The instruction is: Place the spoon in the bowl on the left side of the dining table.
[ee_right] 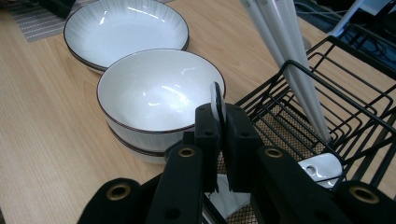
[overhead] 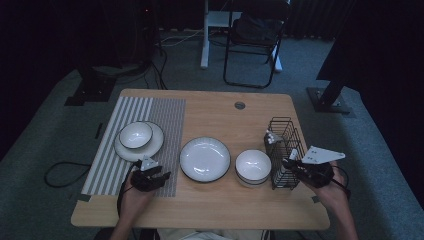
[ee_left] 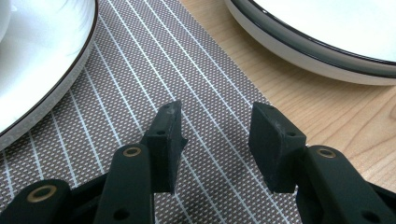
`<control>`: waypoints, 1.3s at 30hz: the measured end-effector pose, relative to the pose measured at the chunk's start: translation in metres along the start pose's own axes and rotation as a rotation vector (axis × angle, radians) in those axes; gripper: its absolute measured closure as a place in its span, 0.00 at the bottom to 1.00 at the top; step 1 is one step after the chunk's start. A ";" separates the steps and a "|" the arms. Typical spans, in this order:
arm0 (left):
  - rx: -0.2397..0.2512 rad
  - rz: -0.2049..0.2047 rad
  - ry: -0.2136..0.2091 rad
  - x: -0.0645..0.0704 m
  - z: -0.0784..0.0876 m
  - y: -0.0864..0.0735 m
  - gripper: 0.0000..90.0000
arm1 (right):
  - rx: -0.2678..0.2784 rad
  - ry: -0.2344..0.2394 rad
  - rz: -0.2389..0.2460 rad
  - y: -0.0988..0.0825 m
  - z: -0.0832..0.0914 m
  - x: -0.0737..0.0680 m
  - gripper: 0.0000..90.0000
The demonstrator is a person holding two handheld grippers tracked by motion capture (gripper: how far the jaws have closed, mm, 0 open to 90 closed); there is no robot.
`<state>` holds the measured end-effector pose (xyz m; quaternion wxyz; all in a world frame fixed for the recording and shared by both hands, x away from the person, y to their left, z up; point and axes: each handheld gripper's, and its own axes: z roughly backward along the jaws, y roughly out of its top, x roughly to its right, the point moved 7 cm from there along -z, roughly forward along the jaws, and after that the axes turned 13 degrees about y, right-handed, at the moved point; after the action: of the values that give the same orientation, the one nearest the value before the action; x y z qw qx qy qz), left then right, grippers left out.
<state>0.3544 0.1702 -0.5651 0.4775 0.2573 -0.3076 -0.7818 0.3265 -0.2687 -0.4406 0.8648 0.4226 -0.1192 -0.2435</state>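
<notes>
The right gripper [ee_right: 219,140] has its jaws pinched together on the thin white handle of a spoon [ee_right: 217,100] standing in the black wire rack [overhead: 285,150] at the table's right, just right of the glossy white bowl [overhead: 253,166]. The left gripper [ee_left: 217,140] hangs over the woven striped placemat [ee_left: 140,84], jaws apart and holding nothing, its hand low at the table's near left.
</notes>
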 end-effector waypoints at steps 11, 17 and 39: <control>-0.004 -0.001 -0.003 0.001 -0.001 -0.001 0.61 | 0.032 -0.013 0.010 0.007 0.010 0.002 0.95; -0.002 0.001 -0.005 0.001 -0.001 -0.001 0.61 | 0.039 -0.017 0.021 0.013 0.016 0.003 0.94; 0.003 0.006 -0.011 0.001 -0.001 -0.001 0.59 | 0.047 -0.026 0.082 0.041 0.033 0.003 0.95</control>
<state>0.3537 0.1694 -0.5664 0.4777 0.2528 -0.3119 -0.7814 0.3289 -0.2708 -0.3880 0.8623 0.4342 -0.1535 -0.2106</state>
